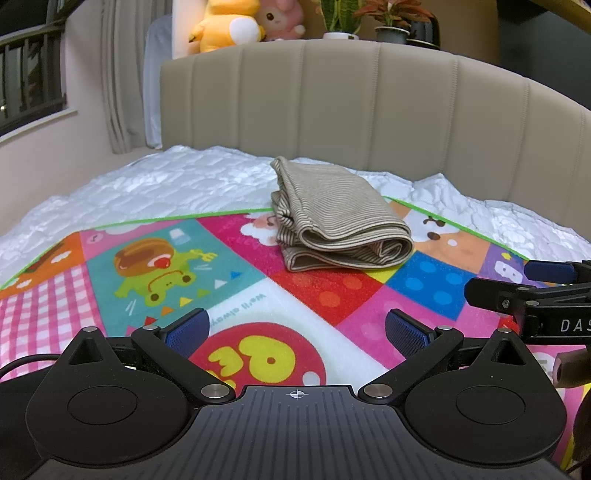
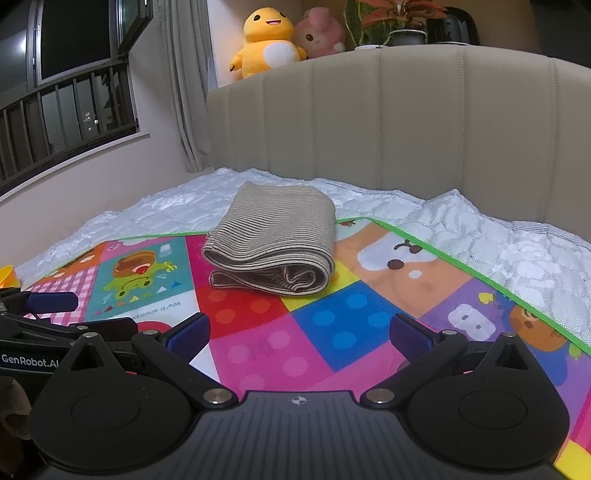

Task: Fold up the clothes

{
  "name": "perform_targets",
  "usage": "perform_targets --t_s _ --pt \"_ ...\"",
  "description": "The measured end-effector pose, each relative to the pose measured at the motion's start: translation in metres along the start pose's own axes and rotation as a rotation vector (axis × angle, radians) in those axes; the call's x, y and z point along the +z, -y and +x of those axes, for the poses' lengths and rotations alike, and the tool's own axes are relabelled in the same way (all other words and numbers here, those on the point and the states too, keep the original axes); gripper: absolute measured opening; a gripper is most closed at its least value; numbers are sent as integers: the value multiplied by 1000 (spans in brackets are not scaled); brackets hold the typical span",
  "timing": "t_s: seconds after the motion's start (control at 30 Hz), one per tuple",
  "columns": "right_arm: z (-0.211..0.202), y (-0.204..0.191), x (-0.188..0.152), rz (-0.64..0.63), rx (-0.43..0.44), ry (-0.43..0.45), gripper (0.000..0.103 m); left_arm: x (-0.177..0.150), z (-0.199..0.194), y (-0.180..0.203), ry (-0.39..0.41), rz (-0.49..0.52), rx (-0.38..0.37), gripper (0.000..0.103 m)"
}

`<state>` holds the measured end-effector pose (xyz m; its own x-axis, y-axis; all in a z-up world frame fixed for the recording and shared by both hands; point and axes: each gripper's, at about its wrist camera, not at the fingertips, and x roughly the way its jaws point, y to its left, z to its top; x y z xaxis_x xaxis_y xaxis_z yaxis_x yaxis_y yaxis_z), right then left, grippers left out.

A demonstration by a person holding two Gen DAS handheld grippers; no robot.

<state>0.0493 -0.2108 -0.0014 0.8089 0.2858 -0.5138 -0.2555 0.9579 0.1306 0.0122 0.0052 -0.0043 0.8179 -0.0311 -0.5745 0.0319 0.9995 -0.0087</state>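
Note:
A beige striped garment (image 1: 332, 218) lies folded in a thick bundle on the colourful cartoon mat (image 1: 155, 266), near the mat's far green edge. It also shows in the right wrist view (image 2: 275, 240). My left gripper (image 1: 297, 326) is open and empty, low over the mat, well short of the garment. My right gripper (image 2: 299, 330) is open and empty too, at about the same distance. The right gripper shows at the right edge of the left wrist view (image 1: 532, 288); the left gripper shows at the left edge of the right wrist view (image 2: 51, 314).
The mat (image 2: 332, 332) lies on a white quilted mattress (image 1: 166, 181). A beige padded headboard (image 1: 369, 110) stands behind it, with plush toys (image 2: 269, 40) and potted plants (image 2: 399, 22) on top. A window (image 2: 74, 92) and curtain are at the left.

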Motion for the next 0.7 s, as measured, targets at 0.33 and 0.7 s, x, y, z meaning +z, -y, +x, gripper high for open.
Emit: perform_targets --t_s 0.33,0.7 --pt "1 -1 -1 -4 -2 -5 103 0 -1 1 5 3 -2 103" --pt "1 -1 -1 -4 -2 -4 103 -1 -3 2 21 8 -7 103"
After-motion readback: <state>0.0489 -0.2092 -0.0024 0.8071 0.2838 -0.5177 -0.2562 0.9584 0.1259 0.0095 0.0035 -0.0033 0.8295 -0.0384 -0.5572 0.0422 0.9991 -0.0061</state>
